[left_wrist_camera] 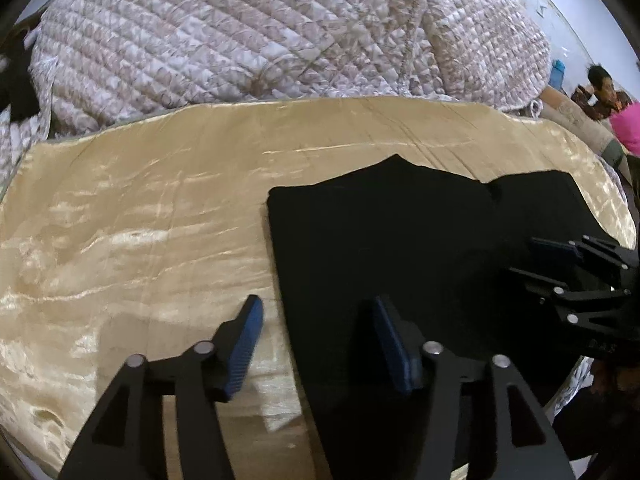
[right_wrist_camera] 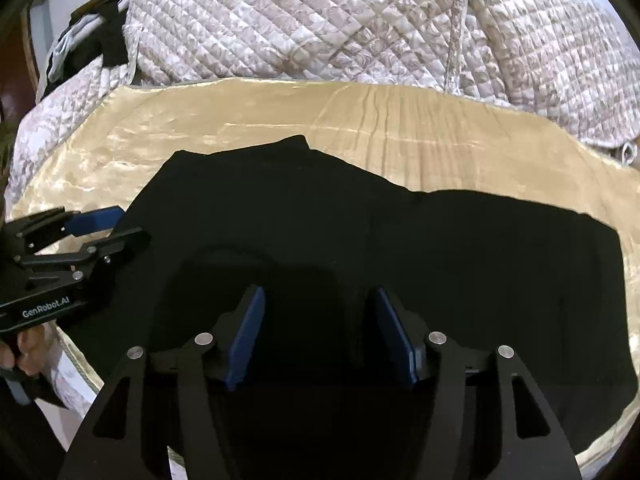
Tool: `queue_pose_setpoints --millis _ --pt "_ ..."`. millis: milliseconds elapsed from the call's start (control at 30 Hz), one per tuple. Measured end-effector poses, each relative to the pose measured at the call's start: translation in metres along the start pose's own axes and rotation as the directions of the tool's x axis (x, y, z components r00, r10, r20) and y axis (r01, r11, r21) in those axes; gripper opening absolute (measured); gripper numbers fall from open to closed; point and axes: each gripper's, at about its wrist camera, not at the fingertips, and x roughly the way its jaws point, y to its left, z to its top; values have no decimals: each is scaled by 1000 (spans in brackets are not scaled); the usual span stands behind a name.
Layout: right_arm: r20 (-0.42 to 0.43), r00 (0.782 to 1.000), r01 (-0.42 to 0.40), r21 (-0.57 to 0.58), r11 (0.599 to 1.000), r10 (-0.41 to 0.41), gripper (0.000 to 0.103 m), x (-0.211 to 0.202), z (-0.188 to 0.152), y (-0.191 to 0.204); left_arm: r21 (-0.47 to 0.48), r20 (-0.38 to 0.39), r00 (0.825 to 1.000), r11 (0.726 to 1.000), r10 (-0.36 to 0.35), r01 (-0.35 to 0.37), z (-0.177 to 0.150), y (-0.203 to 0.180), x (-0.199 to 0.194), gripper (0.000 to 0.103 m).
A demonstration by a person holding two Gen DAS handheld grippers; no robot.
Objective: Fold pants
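Observation:
Black pants (left_wrist_camera: 384, 232) lie folded flat on a shiny gold cloth (left_wrist_camera: 140, 208). In the left wrist view my left gripper (left_wrist_camera: 316, 328) is open, straddling the pants' left edge: one finger over the cloth, the other over the pants. The right gripper (left_wrist_camera: 536, 258) shows at the right, over the pants. In the right wrist view the pants (right_wrist_camera: 400, 232) span the gold cloth (right_wrist_camera: 400, 120). My right gripper (right_wrist_camera: 318, 320) is open and empty just above them. The left gripper (right_wrist_camera: 112, 226) shows at the pants' left edge.
A quilted floral blanket (left_wrist_camera: 260, 32) is heaped behind the gold cloth; it also fills the back of the right wrist view (right_wrist_camera: 320, 16). Dark clothing (right_wrist_camera: 88, 52) hangs at the far left. A person (left_wrist_camera: 604, 88) sits at the far right.

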Motion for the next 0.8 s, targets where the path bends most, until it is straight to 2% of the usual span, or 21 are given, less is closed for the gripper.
queue_pose_setpoints --millis 167,233,367,433,500,600,733,800 --pt "-13 1000 -2 -20 1000 2 58 -2 1 -2 -17 -2 1000 1000 -8 8 0 4 -1 66" --pt "-9 999 34 -6 999 -34 58 -6 3 -9 -20 3 1000 1000 7 -7 0 6 -2 66" --pt "2 988 153 109 982 -154 58 -14 6 -42 -51 25 999 998 23 -22 3 13 -6 66" --pt "18 983 174 176 969 -180 58 -21 6 -54 -63 43 999 998 15 -12 5 14 -10 66" --pt "46 982 170 195 966 -182 58 -28 7 -55 -57 60 998 998 -17 20 6 10 -14 66" --pt "78 990 104 167 981 -118 58 -30 9 -42 -16 57 995 997 -79 80 5 -2 -16 66" --pt "50 999 -12 110 994 7 58 -21 7 -21 47 52 990 991 -130 128 3 -16 -20 66" --pt "31 999 -41 106 994 38 58 -17 4 -18 61 46 989 988 -142 140 2 -21 -20 66"
